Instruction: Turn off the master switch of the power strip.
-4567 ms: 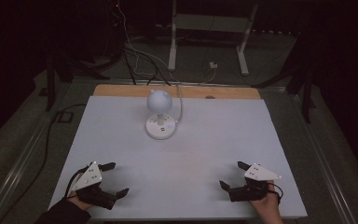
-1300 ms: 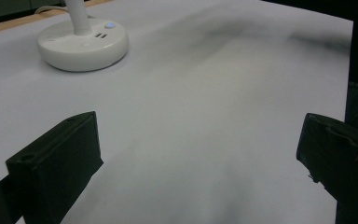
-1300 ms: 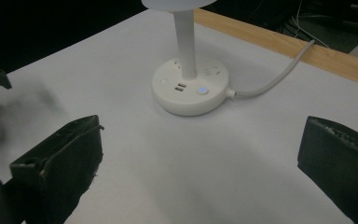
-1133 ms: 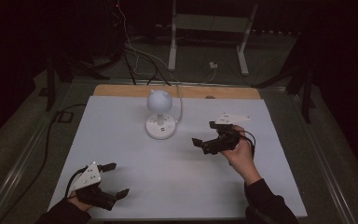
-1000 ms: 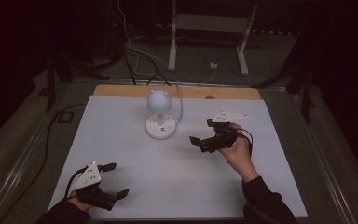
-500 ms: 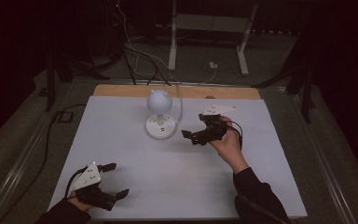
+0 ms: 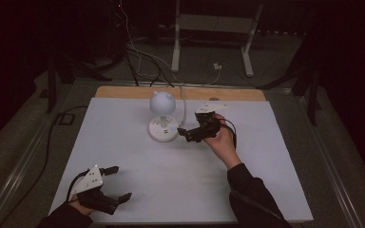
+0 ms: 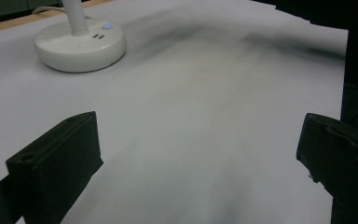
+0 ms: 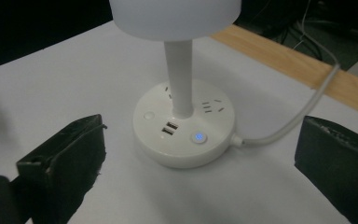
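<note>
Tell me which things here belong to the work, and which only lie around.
In the work: desk lamp with its lit button; right tool, open, near its base.
Lying around: left tool, open, resting; floor cables; metal stand.

Right gripper (image 9: 200, 158), jaws spread wide, faces a white lamp base (image 9: 184, 130) on the white table (image 9: 51, 79). Stem (image 9: 179, 81) rises from the base's middle to the shade (image 9: 175, 16). Lit blue button (image 9: 198, 137), two USB ports (image 9: 169, 129), white cord (image 9: 293, 116) leading off right. Wooden edge strip (image 9: 289, 63) behind.
</note>
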The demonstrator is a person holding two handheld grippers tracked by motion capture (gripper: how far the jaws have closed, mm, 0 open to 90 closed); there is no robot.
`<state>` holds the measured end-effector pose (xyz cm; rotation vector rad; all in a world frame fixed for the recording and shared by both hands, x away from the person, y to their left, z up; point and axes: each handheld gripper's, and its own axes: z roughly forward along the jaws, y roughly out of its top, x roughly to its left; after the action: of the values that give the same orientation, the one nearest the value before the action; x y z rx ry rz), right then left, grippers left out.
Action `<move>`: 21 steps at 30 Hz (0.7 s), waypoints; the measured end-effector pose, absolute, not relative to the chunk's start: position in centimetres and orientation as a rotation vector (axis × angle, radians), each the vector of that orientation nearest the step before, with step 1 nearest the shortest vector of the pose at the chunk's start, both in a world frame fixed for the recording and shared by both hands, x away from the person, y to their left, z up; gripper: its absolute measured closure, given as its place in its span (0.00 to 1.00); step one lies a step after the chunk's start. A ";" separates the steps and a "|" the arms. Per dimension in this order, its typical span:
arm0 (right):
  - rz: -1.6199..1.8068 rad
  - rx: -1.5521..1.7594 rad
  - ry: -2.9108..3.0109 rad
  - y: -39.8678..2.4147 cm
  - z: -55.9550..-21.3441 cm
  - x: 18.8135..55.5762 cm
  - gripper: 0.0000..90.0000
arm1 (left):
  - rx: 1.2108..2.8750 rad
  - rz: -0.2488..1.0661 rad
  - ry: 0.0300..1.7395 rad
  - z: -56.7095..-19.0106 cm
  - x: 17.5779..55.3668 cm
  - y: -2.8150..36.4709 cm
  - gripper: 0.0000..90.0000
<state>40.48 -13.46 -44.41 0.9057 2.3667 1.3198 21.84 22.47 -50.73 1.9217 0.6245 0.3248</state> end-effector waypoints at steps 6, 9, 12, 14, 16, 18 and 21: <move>1.312 0.913 2.373 -12.5 -45.5 41.1 0.05 | 1.925 0.323 0.624 -50.7 21.8 22.5 0.00; 1.303 0.927 2.379 -12.0 -45.9 41.3 0.05 | 1.924 0.324 0.623 -50.7 21.8 22.5 0.00; 1.290 0.931 2.395 -11.6 -46.3 41.5 0.05 | 1.926 0.323 0.622 -50.7 21.8 22.4 0.00; 1.271 0.933 2.409 -11.2 -46.5 41.5 0.04 | 1.927 0.321 0.622 -50.7 21.8 22.4 0.00; 1.255 0.933 2.410 -10.7 -46.9 41.5 0.04 | 1.926 0.321 0.622 -50.7 21.8 22.4 0.00; 1.246 0.957 2.396 -10.3 -47.2 41.6 0.04 | 1.927 0.322 0.622 -50.7 21.8 22.4 0.00; 1.243 0.995 2.377 -9.9 -47.5 41.8 0.08 | 1.926 0.321 0.623 -50.7 21.8 22.4 0.00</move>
<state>41.84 -9.94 -47.48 0.9952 2.3768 1.2428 21.75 22.43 -50.72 1.9258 0.6226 0.3210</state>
